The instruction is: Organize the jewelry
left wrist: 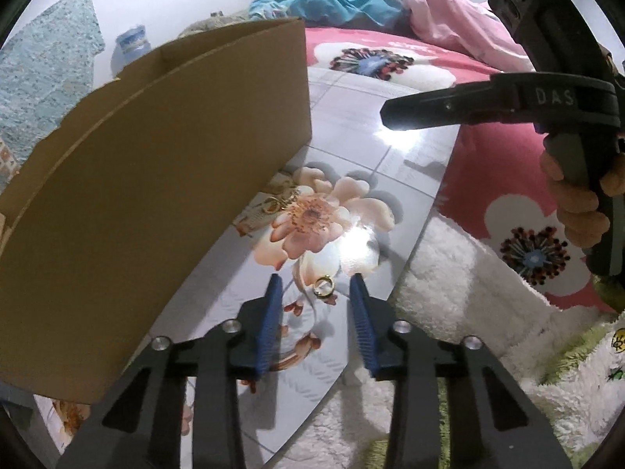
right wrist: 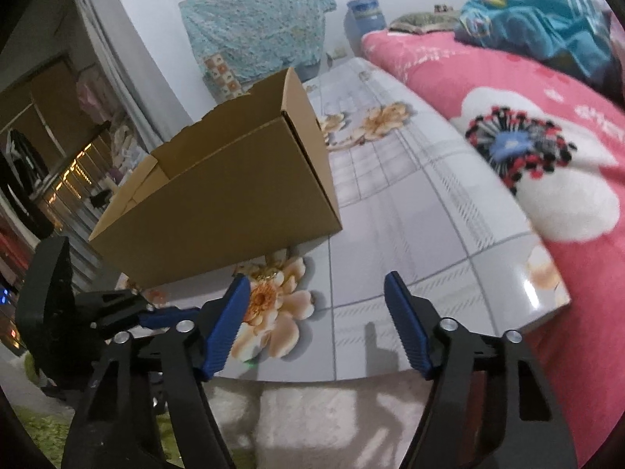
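Jewelry lies on the glossy floral board [left wrist: 390, 144]: a gold ring [left wrist: 324, 286] sits between the left gripper [left wrist: 315, 287] pads, jaws narrowed but not touching it; more gold pieces [left wrist: 278, 200] lie beside the cardboard box [left wrist: 156, 148]. The right gripper [right wrist: 316, 285] gapes empty. The ring looks light, hard and slippery, so pinch across its band.

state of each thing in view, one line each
brown cardboard box: top open, upright on the tile
small gold ring: lying on the flowered glossy tile, between the left gripper's pads, untouched
left gripper: open around the ring
right gripper: open, nothing between its pads
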A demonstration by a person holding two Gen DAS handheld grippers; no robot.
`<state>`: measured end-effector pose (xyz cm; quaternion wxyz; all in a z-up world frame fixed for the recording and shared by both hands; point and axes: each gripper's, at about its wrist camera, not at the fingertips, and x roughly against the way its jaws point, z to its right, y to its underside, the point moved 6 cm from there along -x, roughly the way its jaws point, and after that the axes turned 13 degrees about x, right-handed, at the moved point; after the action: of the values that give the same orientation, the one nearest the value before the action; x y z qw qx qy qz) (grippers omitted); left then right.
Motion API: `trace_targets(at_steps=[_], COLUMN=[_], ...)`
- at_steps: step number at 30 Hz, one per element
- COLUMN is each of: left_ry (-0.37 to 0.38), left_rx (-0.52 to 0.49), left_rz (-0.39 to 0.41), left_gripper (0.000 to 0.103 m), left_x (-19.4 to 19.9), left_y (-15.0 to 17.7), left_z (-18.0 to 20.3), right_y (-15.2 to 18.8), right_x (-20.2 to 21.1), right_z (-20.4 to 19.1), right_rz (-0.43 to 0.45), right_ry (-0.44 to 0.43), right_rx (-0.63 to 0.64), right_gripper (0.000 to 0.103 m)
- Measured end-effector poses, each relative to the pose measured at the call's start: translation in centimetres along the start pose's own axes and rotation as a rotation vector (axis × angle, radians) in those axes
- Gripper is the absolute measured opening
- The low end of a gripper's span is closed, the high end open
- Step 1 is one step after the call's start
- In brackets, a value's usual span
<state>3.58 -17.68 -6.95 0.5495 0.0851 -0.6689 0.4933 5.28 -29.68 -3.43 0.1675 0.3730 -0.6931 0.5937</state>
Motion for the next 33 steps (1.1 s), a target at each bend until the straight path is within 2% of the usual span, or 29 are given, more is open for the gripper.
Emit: trace_targets(at_steps=[7,12,18,24,33], left_ry=[0.004,0.003,0.002,-0.010,-0.045], left_rx=[-0.010,-0.021,-0.025,0.013,0.074], left_rz=[-0.021,-0.018,-0.014,0.003,0.040], left_gripper=[0.016,0.011,0.010,0.010,0.010], left_x=[-0.7,-0.8,-0.9,-0.5,0.7], left_y=[-0.2,-0.4,-0.6,-1.0,-1.4], left_z=[0.5,0.4,0.5,-0.6,-3.3], right_y=[0.6,0.7,0.5,0.3,-0.3], right_x=[-0.5,-0.8,-0.6,-0.3,-2.5], right_z=[-0.9,-1.0,-1.0,-1.2,-4.1], right_rz=[-0.012,-0.018,-0.009,0.002,-0.038], right_ry=[-0.020,-0.025,-0.025,-0.028,-0.059], right_rx=[-0.012,-0.014,-0.013,-0.003,0.105], right_gripper=[0.061,0.059,0.058,0.058,0.044])
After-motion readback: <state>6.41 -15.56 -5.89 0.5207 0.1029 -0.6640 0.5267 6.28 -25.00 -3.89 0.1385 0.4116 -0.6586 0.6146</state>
